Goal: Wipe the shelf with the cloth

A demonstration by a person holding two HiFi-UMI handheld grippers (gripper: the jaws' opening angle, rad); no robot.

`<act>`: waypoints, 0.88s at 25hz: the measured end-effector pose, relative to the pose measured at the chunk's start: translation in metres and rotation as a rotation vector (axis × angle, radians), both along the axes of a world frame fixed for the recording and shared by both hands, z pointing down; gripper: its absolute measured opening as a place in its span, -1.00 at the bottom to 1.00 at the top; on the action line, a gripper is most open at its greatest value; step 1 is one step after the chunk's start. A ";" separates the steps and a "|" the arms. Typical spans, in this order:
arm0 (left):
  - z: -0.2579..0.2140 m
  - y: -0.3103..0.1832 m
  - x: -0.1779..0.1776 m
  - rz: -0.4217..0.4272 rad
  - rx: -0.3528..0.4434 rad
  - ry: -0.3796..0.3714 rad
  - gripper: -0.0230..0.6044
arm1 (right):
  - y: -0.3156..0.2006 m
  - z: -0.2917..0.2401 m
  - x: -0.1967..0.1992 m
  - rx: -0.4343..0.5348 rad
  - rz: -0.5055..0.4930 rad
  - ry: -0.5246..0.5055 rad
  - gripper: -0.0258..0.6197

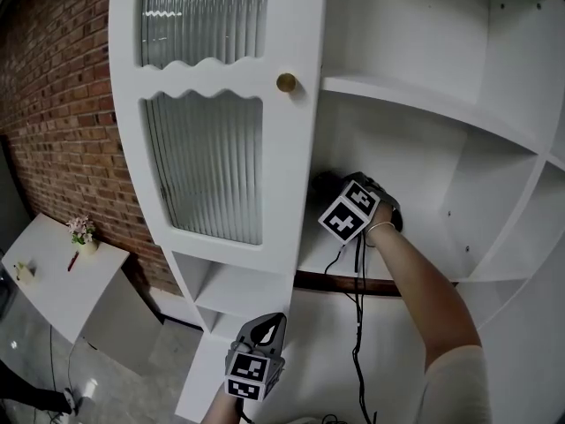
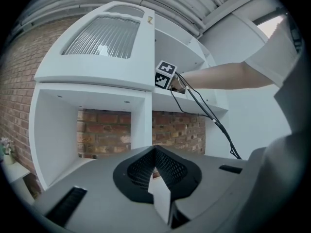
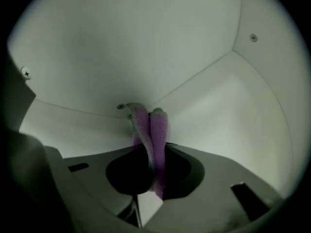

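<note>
1. The right gripper (image 1: 356, 206) reaches deep into a white cabinet, just above its middle shelf (image 1: 415, 253).
2. Its fingers are clamped on a purple cloth (image 3: 156, 140), whose tip sits at the inner corner where the white panels join.
3. The left gripper (image 1: 263, 332) hangs low outside the cabinet, jaws closed together, holding nothing.
4. A ribbed-glass door (image 1: 207, 162) with a brass knob (image 1: 286, 82) is left of the shelf, near a brick wall (image 1: 62, 104).

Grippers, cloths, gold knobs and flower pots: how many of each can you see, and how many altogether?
grippers: 2 (left gripper, right gripper)
purple cloth: 1
gold knob: 1
flower pot: 1
total: 5
</note>
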State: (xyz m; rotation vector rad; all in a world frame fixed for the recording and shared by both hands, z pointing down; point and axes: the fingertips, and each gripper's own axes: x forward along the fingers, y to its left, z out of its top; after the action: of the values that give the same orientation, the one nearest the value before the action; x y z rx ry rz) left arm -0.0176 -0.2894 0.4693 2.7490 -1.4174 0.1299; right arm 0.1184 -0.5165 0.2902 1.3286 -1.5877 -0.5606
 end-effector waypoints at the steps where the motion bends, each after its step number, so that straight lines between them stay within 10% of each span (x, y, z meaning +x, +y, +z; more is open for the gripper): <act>1: 0.001 0.000 -0.001 -0.001 0.002 -0.001 -0.88 | -0.002 0.007 -0.002 -0.034 -0.005 0.019 -0.70; 22: 0.000 0.021 0.031 0.027 0.003 -0.043 -0.88 | 0.061 0.041 -0.026 -0.414 -0.192 0.121 -0.73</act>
State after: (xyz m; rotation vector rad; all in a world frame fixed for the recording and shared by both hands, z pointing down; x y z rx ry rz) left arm 0.0129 -0.2687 0.4697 2.7850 -1.3920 0.1887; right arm 0.0920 -0.4559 0.3317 0.8259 -1.6325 -0.3910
